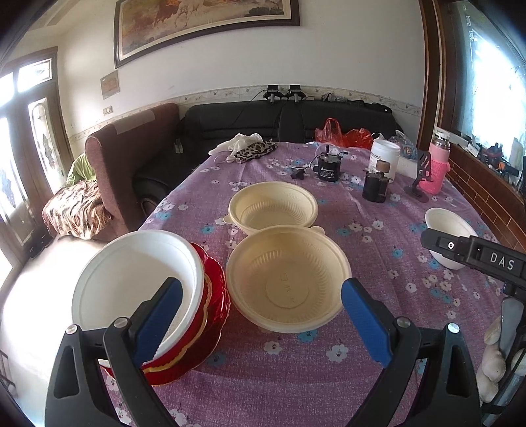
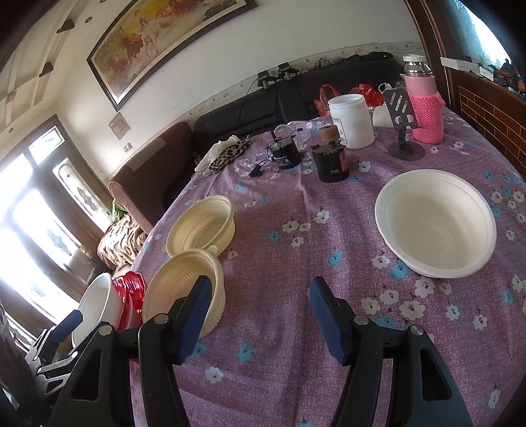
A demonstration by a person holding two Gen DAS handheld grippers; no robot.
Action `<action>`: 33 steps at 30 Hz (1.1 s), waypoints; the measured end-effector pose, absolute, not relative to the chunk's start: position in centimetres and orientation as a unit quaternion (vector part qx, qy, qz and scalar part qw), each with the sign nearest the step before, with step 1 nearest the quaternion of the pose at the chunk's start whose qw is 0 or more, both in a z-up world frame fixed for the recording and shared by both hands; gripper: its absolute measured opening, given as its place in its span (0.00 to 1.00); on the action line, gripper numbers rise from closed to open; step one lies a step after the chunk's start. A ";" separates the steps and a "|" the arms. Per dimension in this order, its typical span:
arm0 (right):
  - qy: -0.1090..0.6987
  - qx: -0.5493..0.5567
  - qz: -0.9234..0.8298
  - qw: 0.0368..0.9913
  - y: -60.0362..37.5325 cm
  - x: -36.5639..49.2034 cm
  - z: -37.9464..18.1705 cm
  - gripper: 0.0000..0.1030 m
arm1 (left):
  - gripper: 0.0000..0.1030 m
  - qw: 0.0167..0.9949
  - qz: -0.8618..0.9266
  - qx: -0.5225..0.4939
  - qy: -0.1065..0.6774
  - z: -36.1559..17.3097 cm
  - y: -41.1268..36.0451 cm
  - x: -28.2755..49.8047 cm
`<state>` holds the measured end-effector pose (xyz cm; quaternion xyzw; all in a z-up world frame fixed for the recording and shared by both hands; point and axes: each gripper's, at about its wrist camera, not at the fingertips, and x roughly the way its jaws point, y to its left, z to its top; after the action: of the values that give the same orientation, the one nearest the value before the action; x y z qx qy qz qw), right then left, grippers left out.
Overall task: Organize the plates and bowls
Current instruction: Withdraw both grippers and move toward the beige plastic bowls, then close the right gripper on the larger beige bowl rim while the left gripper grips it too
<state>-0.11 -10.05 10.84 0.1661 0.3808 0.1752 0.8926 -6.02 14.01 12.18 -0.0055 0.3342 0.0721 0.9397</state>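
Left tongs [image 1: 263, 315] apart, empty, over near cream bowl [image 1: 287, 279]; white bowl [image 1: 138, 279] sits on red plates [image 1: 213, 295] at surface [image 1: 296, 377] edge. Right tongs [image 2: 259, 312] apart, empty. Second cream bowl [image 1: 273, 205] behind; another white bowl [image 2: 435, 223] right.

We note white walls with a framed painting [image 1: 206, 28], a black sofa [image 1: 286, 123] and brown armchair [image 1: 131, 157] beneath, glazed doors [image 1: 29, 138] glaring with daylight, and a brick-patterned sill [image 1: 486, 193].
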 end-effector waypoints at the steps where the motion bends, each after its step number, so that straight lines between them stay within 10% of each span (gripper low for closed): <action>1: 0.381 0.166 0.176 0.892 -9.9 0.2 10.8 0.64 | 0.94 0.939 0.073 -0.003 0.335 12.1 13.9 -5.8; 31: 0.466 0.155 0.282 0.824 -2.0 8.5 3.2 0.65 | 0.94 0.882 0.007 -0.159 0.443 10.6 18.0 6.6; 33: 0.478 0.144 0.288 0.817 -1.0 8.3 2.6 0.46 | 0.94 0.881 0.006 -0.158 0.446 10.3 17.9 6.7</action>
<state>8.30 -1.03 2.61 0.1437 0.4783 0.2878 0.8172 6.65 17.85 10.35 -0.1580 0.4463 0.0064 0.8808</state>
